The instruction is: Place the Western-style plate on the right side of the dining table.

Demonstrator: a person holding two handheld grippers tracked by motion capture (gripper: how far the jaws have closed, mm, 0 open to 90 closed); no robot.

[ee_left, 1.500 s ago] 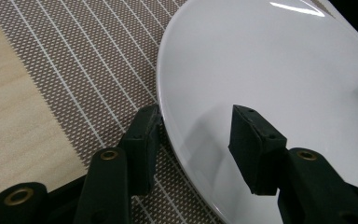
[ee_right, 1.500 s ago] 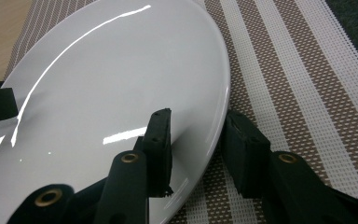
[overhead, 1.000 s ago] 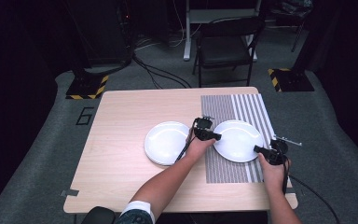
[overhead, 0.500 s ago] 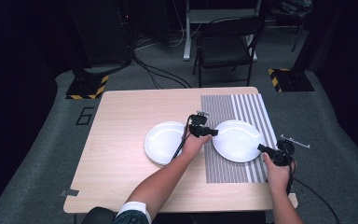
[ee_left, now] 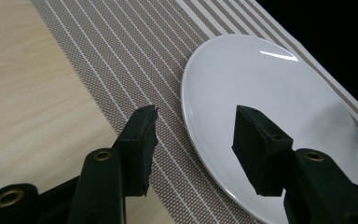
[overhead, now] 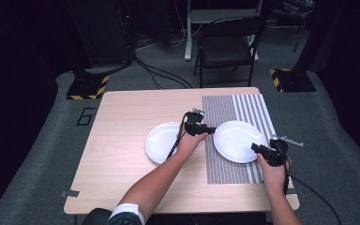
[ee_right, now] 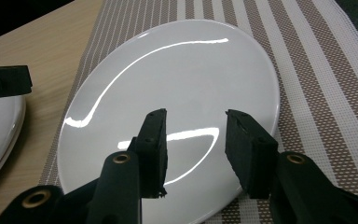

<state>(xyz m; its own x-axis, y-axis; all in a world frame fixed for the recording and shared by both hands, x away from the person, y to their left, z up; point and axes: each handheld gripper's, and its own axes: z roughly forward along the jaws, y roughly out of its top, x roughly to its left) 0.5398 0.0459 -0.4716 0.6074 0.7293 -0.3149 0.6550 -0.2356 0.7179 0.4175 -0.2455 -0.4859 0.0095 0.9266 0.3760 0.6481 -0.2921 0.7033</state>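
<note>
A recording lab is being shown: black cables (overhead: 161,77) at 12 o'clock, yellow-black hazard-striped stand bases (overhead: 85,87) at 10 o'clock.

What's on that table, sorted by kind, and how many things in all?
White plates: 2, one on the mat, one on bare wood
Striped mat: 1
Grippers: 2, left, right
Total: 5
</note>
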